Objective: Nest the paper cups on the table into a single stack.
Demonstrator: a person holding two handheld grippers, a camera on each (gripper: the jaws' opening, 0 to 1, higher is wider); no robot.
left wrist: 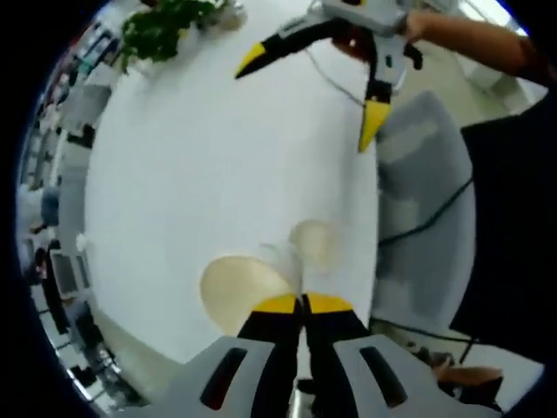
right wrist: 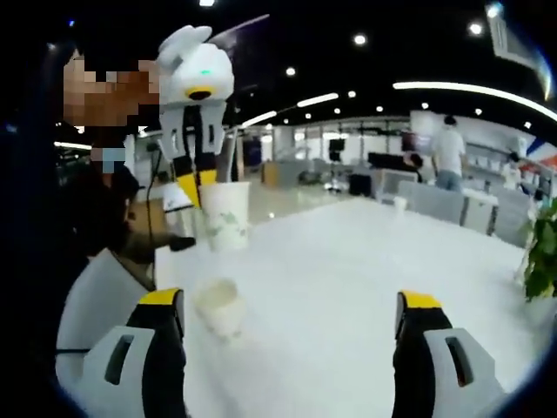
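Your left gripper (right wrist: 198,181) clamped on a paper cup's (right wrist: 226,215) rim, second cup (right wrist: 218,305) at 6 o'clock below it, right gripper (right wrist: 291,324) jaws wide apart, white table (right wrist: 348,279).

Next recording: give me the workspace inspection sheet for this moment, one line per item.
Surface: white table, mostly bare.
Job's things: one paper cup held up above the table by its rim; a second cup stands upright on the table below it, not yet nested.
Clutter: nothing seen.
Grippers: left gripper shut on the raised cup's rim; right gripper open, empty, above the table.
Cables: a dark cable crosses the grey chair beside the table.
Surroundings: potted plant at the table's far end; open office with ceiling lights; a person stands in the distance.
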